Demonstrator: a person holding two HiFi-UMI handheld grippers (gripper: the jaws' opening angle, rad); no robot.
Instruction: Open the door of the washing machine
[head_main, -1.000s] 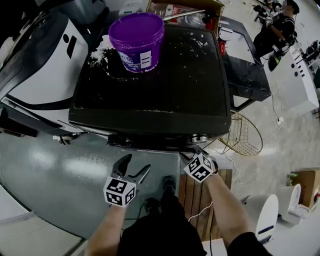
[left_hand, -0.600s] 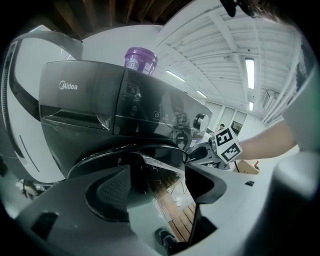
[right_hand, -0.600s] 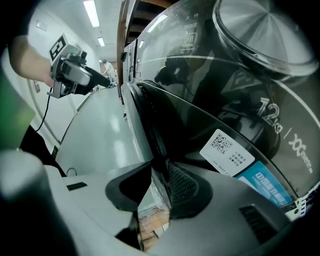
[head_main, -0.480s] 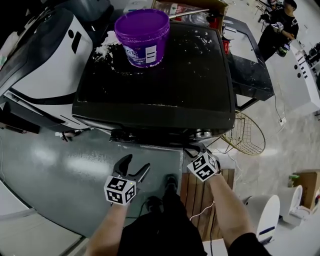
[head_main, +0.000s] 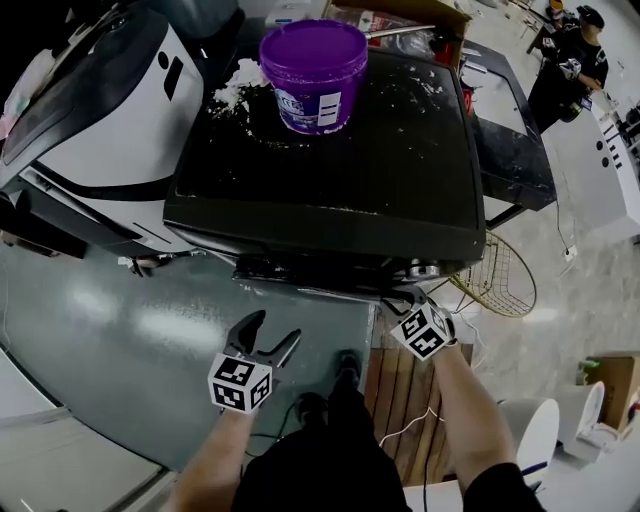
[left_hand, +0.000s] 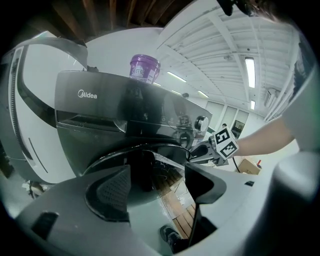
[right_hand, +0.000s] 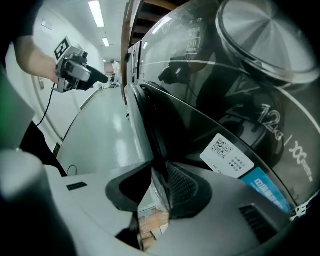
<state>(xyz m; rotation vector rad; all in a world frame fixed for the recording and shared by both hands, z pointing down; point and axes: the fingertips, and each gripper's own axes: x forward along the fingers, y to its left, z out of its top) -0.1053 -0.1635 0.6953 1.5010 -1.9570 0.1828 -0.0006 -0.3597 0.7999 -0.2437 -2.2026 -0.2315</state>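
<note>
The dark washing machine (head_main: 330, 170) stands in front of me, with its round glass door (left_hand: 145, 160) facing me. My right gripper (head_main: 398, 298) reaches under the machine's front edge. In the right gripper view it (right_hand: 157, 192) is shut on the door's rim (right_hand: 155, 132), the dark edge pinched between the two pads. My left gripper (head_main: 272, 332) hangs open over the grey floor, left of the door and apart from it. Nothing lies between its fingers (left_hand: 112, 192). The right gripper's marker cube (left_hand: 225, 142) shows beside the door in the left gripper view.
A purple bucket (head_main: 315, 70) and spilled white powder (head_main: 235, 85) sit on the machine's top. A white appliance (head_main: 100, 110) stands close on the left. A gold wire basket (head_main: 500, 275) and wooden slats (head_main: 400, 375) lie to the right. A person (head_main: 570, 60) stands far back right.
The head view has shifted, so the machine sits further right and lower. My left gripper has drifted slightly left relative to the machine, still open. The right gripper stays on the door's rim.
</note>
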